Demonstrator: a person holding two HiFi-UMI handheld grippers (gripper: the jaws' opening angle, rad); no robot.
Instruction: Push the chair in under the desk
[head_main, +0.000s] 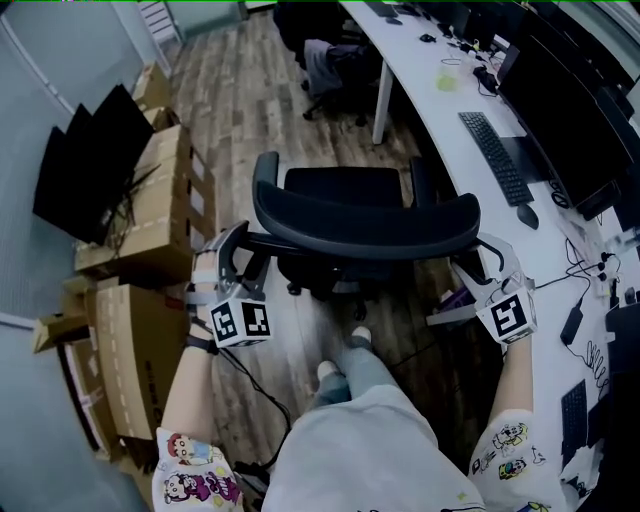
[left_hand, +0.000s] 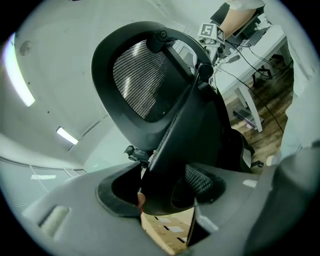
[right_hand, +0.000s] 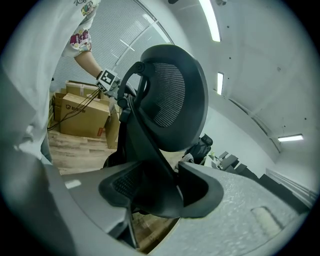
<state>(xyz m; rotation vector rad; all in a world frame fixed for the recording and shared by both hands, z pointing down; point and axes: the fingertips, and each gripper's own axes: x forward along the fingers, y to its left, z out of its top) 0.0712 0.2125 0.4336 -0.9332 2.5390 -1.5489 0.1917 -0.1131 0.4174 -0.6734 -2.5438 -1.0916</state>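
Over on the left, cardboard boxes (head_main: 150, 230) are stacked against the wall with a couple of dark flat monitors (head_main: 95, 160) leaning on top. Next to them the person stands on the wood-plank floor (head_main: 240, 110) behind a black mesh-back office chair (head_main: 360, 228), with one shoe (head_main: 358, 338) just short of the chair's base. The left gripper (head_main: 243, 250) is at the left end of the curved backrest. Its fingers (left_hand: 90, 210) are spread wide and closed around the backrest's edge frame, which fills the gap between them. The chair is out in the open floor, its seat facing away from the person. Its right armrest is close to the desk's edge, but the seat is not under the desk. The right gripper (head_main: 482, 258) takes the other end of the backrest the same way, fingers (right_hand: 215, 192) wide and clamped on the frame. To the right runs the long white desk (head_main: 430, 110), carrying a black keyboard (head_main: 497, 157), a mouse (head_main: 527, 215), and a row of dark screens along its far side.
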